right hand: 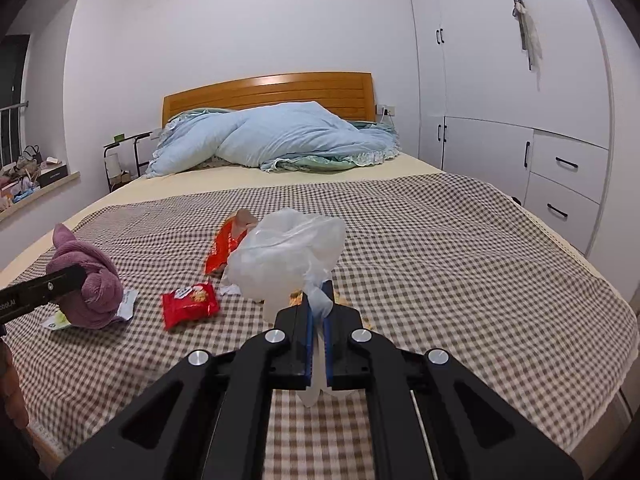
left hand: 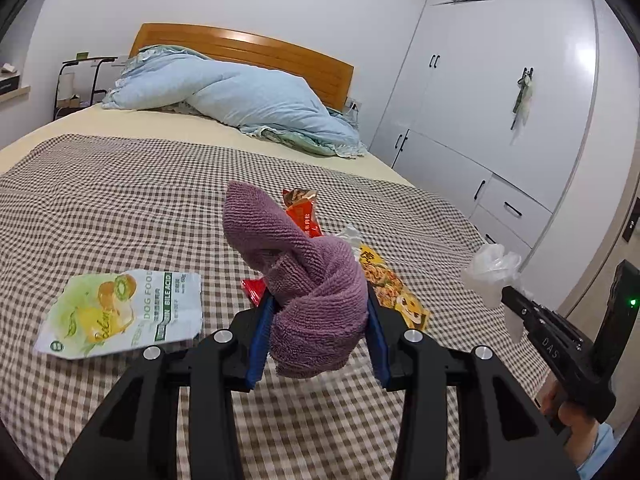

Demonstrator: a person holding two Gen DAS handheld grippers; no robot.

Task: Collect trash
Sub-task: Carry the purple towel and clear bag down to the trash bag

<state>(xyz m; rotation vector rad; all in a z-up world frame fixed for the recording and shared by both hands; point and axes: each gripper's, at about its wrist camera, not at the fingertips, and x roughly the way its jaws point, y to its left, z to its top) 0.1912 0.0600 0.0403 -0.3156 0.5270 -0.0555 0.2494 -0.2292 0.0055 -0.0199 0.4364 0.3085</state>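
Holding a crumpled clear plastic bag (right hand: 286,256), the right gripper (right hand: 318,312) has its jaws pinched almost fully together on the bag's twisted neck, the bulk billowing above the fingertips and a thin tail hanging below; the left gripper (left hand: 320,304) stands about half open, its blue pads pressed on a rolled purple towel (left hand: 304,276) that fills the gap between them. The rest of the trash lies on the checked blanket (right hand: 460,264): in the right wrist view a small red snack packet (right hand: 190,304) at nine o'clock from the bag, a long red wrapper (right hand: 224,248) at about ten o'clock, and a scrap of white paper (right hand: 229,289) between them; in the left wrist view a white and green dog food pouch (left hand: 124,312) at nine o'clock from the towel and a yellow wrapper (left hand: 394,284) at three o'clock. The likely trouble is the bag: held only by a slippery neck, it could slide out if swung fast; the towel, gripped at one fold, might unroll and drag wrappers off the blanket; both grippers are full, so neither can pick up more until one empties.
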